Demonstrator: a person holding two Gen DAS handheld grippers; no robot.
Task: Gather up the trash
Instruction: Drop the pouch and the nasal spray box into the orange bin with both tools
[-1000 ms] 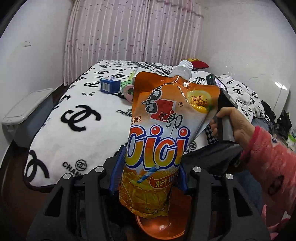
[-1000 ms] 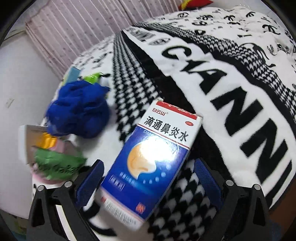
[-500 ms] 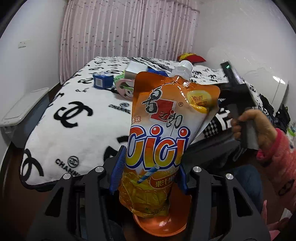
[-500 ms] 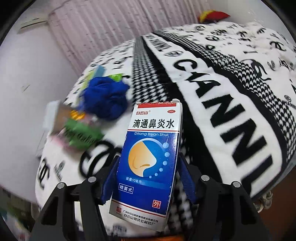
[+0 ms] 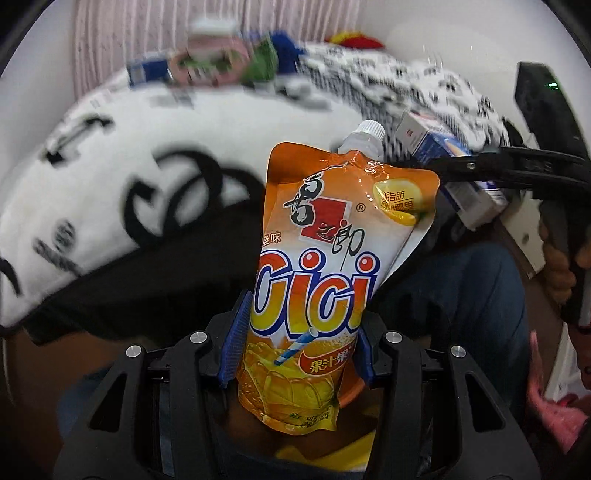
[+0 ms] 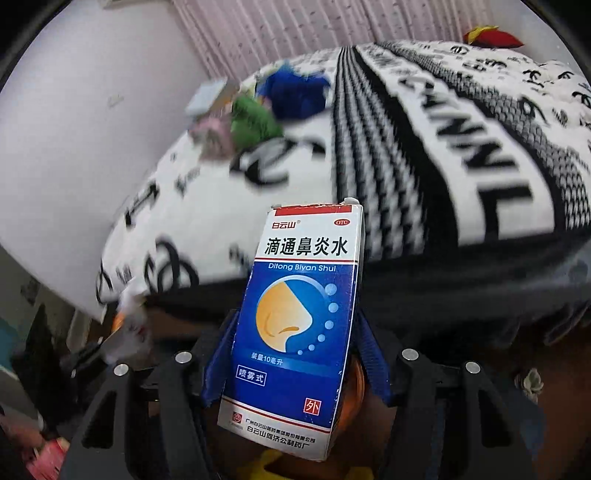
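My left gripper [image 5: 295, 332] is shut on an orange juice pouch [image 5: 325, 258] with a white cap, held upright in front of the bed. My right gripper [image 6: 295, 354] is shut on a blue and white medicine box [image 6: 295, 314], also upright. The right gripper and its box [image 5: 439, 147] show at the right of the left wrist view, just behind the pouch. An orange container [image 5: 354, 439] shows below the pouch and below the box [image 6: 356, 380].
The bed has a white blanket with black logos [image 6: 443, 155]. On it lie a blue cloth [image 6: 295, 92], green and pink wrappers [image 6: 251, 122] and a small blue box [image 5: 149, 72]. A pink curtain [image 6: 295, 29] hangs behind. Dark floor lies below the bed edge.
The right gripper closed on the medicine box and lifted it off the bed. Both grippers have pulled back and lowered from the bed; the left still holds the pouch.
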